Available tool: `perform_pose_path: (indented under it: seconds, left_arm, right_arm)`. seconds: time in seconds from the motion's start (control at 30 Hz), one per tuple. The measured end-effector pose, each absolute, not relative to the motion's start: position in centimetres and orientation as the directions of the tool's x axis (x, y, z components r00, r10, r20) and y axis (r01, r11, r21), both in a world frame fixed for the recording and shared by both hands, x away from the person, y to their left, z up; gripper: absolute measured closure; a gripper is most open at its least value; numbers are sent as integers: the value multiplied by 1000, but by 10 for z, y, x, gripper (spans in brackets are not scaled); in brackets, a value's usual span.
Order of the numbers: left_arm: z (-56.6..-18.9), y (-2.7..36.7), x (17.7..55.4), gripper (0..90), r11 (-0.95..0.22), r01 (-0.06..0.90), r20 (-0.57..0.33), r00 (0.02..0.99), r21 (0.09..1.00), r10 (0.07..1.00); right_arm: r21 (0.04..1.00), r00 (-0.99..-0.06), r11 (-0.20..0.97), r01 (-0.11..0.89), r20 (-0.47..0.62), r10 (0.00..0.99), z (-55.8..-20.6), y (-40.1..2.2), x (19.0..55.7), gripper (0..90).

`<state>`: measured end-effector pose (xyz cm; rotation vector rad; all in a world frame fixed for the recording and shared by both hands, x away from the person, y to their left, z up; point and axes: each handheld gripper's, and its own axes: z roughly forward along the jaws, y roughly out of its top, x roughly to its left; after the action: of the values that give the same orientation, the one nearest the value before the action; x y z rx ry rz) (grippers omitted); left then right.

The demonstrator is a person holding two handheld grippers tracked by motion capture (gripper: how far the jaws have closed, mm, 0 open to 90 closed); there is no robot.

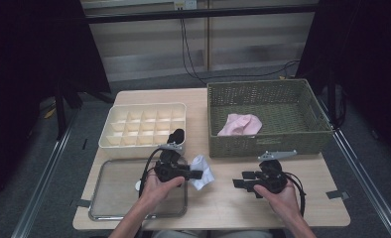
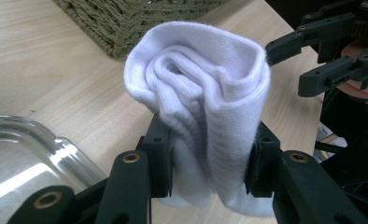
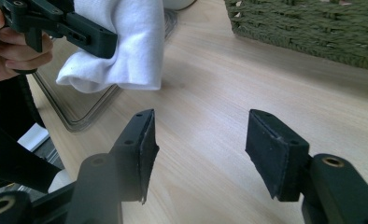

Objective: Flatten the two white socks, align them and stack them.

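white sock point(image 2: 205, 88) | rolled, upright | clamped above table, beside tray

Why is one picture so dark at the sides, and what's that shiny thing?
High view: the room beside the table is unlit, nearly black. Left gripper view: light glares off the clear tray, and the left claw looks blurry up close. Right gripper view: the white sock looks bright and soft.

basket point(image 1: 268, 144) right of divided box point(image 1: 144, 126) | tray point(image 1: 109, 193) before box
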<state>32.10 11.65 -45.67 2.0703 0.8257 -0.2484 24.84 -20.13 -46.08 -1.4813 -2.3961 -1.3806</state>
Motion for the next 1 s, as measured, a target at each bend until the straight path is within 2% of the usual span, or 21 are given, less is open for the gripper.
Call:
perform_pose_path:
  seconds: [0.33,1.0]
  left_arm:
    - [-444,132,320,605,-368,635,-444,755,679,483]
    - [-426,164,328,602,-331,630,-421,743,702,520]
  right_arm:
    - [675,-542,157,721,408,735,-458,-219,242,397]
    - [657,-521,151,738,413,747,-466,-221,242,394]
